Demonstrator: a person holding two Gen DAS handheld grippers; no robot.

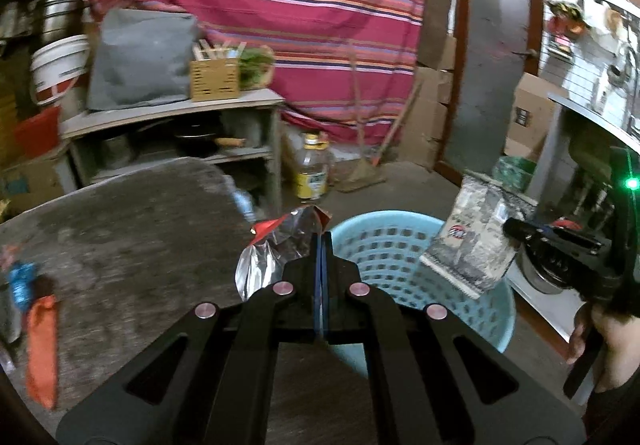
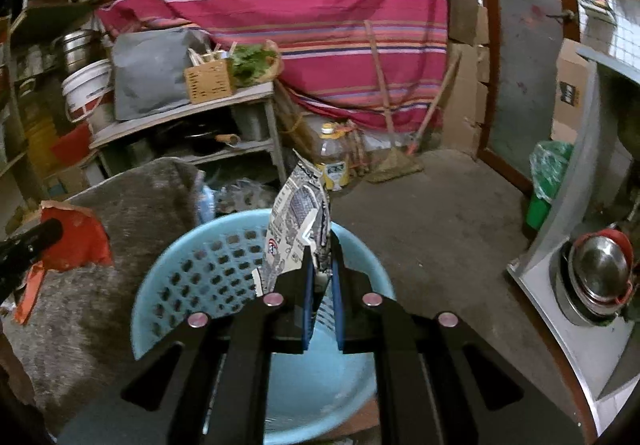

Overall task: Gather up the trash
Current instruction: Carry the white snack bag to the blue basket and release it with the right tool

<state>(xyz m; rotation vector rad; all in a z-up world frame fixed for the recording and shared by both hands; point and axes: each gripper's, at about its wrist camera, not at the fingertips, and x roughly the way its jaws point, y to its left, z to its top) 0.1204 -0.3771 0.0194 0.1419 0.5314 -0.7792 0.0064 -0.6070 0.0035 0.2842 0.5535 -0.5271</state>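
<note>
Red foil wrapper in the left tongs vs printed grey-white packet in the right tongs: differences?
Look: the red foil wrapper is crumpled, red outside with shiny silver lining; the printed grey-white packet is flatter and patterned.
Place: the wrapper hangs over the grey table edge beside the light blue perforated basket; the packet hangs above the basket.
Shared: each is pinched in shut tongs, left, right.

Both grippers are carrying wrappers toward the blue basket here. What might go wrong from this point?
1. The left gripper pinches only an edge of the red foil wrapper, which hangs over the table, not the blue basket; released now, it would likely miss.
2. The printed wrapper in the right gripper is light and may drift past the rim.
</note>
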